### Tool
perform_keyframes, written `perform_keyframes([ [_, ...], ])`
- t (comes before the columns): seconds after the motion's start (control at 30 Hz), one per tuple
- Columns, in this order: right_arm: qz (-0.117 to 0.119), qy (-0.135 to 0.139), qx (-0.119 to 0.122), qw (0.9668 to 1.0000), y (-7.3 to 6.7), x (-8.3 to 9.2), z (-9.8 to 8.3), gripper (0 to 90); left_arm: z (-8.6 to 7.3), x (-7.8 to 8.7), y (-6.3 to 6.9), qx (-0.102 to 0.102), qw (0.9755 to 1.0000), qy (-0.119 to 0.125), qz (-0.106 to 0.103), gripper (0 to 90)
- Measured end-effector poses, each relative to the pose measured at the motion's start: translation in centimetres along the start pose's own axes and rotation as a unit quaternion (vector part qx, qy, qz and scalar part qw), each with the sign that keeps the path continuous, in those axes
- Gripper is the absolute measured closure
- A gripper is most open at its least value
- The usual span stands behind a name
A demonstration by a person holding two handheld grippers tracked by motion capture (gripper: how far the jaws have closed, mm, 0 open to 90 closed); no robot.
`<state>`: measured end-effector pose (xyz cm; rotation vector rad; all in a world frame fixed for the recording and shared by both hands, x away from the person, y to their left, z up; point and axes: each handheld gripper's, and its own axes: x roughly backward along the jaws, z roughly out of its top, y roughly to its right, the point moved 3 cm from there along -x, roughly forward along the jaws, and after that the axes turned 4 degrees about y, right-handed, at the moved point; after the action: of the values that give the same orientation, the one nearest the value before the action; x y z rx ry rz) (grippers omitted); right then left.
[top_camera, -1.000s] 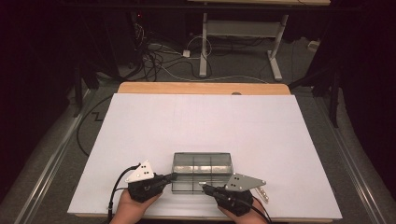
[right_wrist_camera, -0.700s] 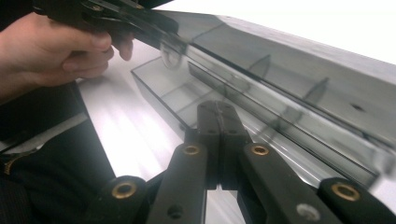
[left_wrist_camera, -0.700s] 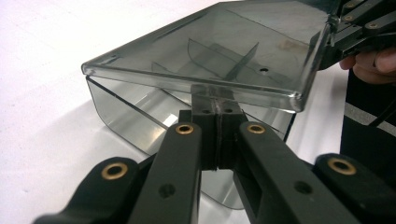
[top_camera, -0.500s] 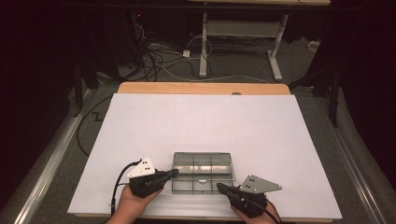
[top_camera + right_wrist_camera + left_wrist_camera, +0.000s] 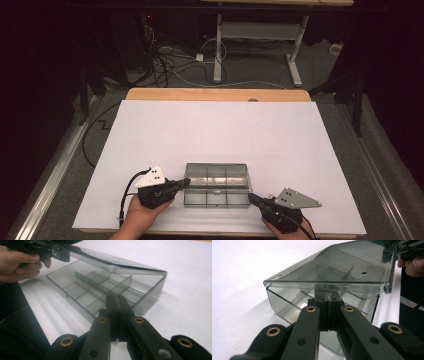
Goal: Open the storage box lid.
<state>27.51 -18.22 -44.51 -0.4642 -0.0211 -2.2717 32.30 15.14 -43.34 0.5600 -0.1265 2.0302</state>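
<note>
A clear box with inner dividers sits on the table, near the front edge and roughly mid-width, w/ the person's hands on either side of it. Its lid is tilted up, hinged along the far side, so the compartments underneath are open to view (they look empty, as far as the smoky plastic lets one tell).

The left hand-held gripper is at the box's left end. Its jaws are fully together, and in the left gripper view the shut tips sit right under the lid's front lip, touching it from below. That reads as propping, not pinching: closed jaws make a stiff wedge to lever the lid up and keep it from dropping.

The right hand-held gripper is near the front-right corner of the box, jaws also shut w/ nothing between them. In the right gripper view its tips point at the box's near wall, just beside it; whether they touch can't be told. Probably it's placed there to steady the base so the box doesn't slide or tip while the lid is pushed open further.

Risk, as a judgement: the lid rests on a narrow tip, so it could slip off sideways.
</note>
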Motion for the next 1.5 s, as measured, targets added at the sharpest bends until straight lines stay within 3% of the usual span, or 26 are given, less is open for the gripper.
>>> perform_keyframes([
  [0.63, -0.058, 0.009, -0.014, 0.9982, 3.5, 0.7, 0.0, 90.0, -0.1, -0.5, -0.4, 0.005, 1.0, 0.002, 0.0, 87.8],
  [0.8, -0.067, 0.009, -0.019, 0.9975, 4.4, -0.1, 0.5, 90.0, -0.1, -0.7, -0.7, -0.001, 0.9999, -0.003, 0.01, 87.8],
  [1.27, -0.082, -0.002, -0.039, 0.9959, 7.3, -3.3, 1.8, 90.0, 0.6, -1.5, -1.8, 0.008, 0.9997, 0.006, 0.021, 87.8],
  [1.5, -0.081, 0.007, -0.044, 0.9957, 8.4, -4.2, 2.7, 90.0, 1.0, -1.5, -2.2, 0.014, 0.9996, 0.01, 0.022, 87.9],
])
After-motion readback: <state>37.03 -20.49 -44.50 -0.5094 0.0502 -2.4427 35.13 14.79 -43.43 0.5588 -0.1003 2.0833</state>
